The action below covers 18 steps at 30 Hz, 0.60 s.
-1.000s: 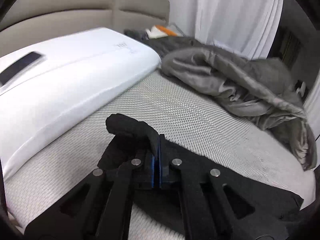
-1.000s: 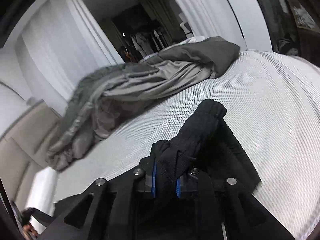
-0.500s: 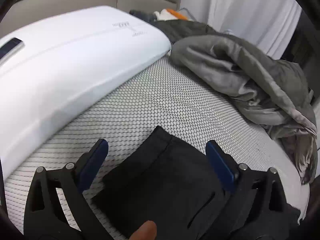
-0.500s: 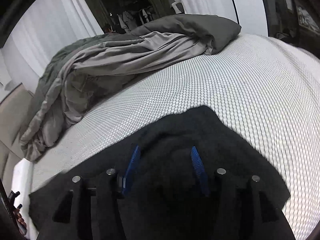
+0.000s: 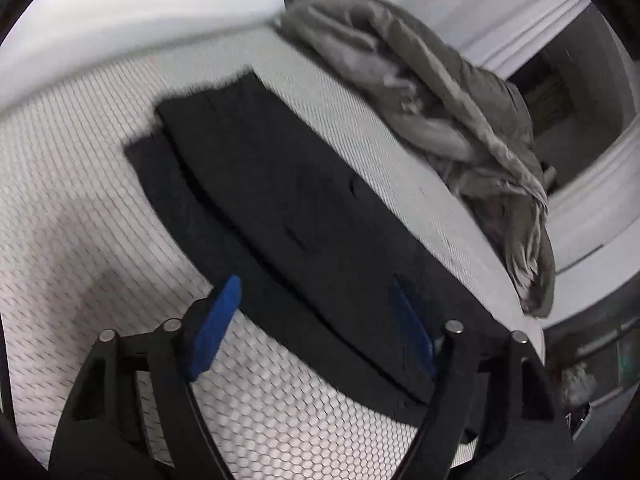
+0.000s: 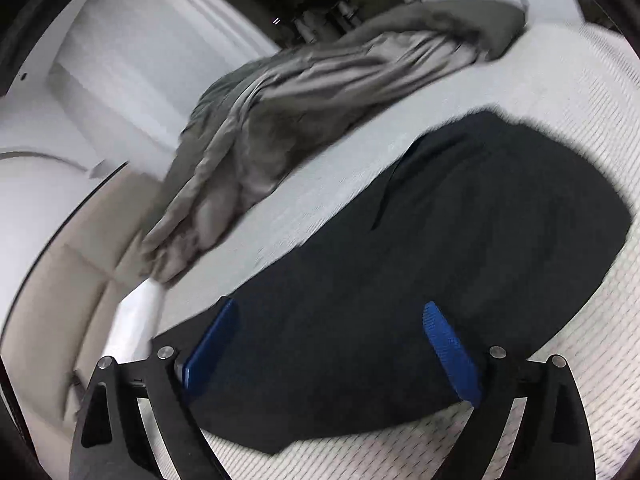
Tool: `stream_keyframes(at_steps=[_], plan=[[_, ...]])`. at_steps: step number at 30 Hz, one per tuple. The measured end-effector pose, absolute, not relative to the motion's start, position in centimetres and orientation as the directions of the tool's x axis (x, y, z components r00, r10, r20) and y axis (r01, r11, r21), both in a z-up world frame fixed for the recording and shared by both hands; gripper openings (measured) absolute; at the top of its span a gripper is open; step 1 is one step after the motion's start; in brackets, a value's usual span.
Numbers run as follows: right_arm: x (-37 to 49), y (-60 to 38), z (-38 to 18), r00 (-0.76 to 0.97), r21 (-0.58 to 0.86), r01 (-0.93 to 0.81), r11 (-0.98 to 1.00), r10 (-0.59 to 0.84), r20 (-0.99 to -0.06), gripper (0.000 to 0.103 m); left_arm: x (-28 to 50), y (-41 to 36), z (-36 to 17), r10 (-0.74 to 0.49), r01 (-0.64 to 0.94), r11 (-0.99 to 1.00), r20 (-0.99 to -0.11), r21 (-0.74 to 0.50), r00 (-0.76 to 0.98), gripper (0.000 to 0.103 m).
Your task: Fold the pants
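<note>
The black pants [image 5: 300, 208] lie flat on the white honeycomb mattress [image 5: 80, 200] as a long folded strip, the top layer slightly offset from the one beneath. My left gripper [image 5: 315, 284] hovers over the strip's near edge with nothing pinched between its blue pads [image 5: 212, 328]; its jaws are closing. In the right wrist view the pants [image 6: 480, 240] spread across the mattress [image 6: 580, 100]. My right gripper [image 6: 329, 304] is above the cloth, jaws opening wide, and its pads [image 6: 452, 352] grip nothing.
A crumpled grey duvet [image 5: 440, 100] lies along the far side of the bed, also in the right wrist view as the duvet [image 6: 300, 100]. A white pillow [image 5: 120, 0] sits at the head, with a beige headboard [image 6: 48, 280] and white curtains behind.
Both grippers were shut on bunches of black cloth a second ago. They have let go and opened, and the pants now lie flat. Both views have tilted downward and pulled back.
</note>
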State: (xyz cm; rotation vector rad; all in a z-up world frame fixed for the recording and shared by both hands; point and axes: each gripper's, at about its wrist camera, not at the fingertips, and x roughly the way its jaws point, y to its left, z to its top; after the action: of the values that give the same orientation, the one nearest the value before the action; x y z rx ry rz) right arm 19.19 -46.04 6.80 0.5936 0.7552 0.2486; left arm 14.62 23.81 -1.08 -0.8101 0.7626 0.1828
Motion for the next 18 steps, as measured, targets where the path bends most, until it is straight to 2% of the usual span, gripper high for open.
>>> stream_keyframes(at_steps=[3,6,8,10,13,18], plan=[[18.9,-44.7,5.8,0.671,0.603,-0.041,0.797,0.469,-0.574,0.095,16.2,23.0,-2.4,-0.162,-0.411,0.693,-0.683,-0.593,0.712,0.069],[18.8,-44.1,5.9,0.667,0.591,-0.071,0.803,0.479,-0.571,0.095,17.9,22.2,-4.1,-0.162,-0.432,0.676,-0.692,-0.597,0.703,0.058],[18.9,-44.1,5.9,0.676,0.583,-0.076,0.809,0.472,-0.566,0.095,19.4,22.4,-5.7,-0.155,-0.468,0.651,-0.708,-0.597,0.689,0.026],[19.1,-44.4,5.8,0.680,0.583,-0.071,0.809,0.467,-0.565,0.095,19.9,22.6,-6.4,-0.139,-0.488,0.639,-0.713,-0.595,0.687,0.006],[19.3,-45.5,5.7,0.686,0.588,-0.045,0.808,0.453,-0.570,0.095,19.7,22.5,-6.1,-0.118,-0.474,0.664,-0.707,-0.579,0.698,0.003],[18.8,-47.0,6.1,0.710,0.578,-0.022,0.816,0.420,-0.565,0.095,14.8,22.3,-3.8,-0.076,-0.437,0.727,-0.696,-0.529,0.714,0.003]])
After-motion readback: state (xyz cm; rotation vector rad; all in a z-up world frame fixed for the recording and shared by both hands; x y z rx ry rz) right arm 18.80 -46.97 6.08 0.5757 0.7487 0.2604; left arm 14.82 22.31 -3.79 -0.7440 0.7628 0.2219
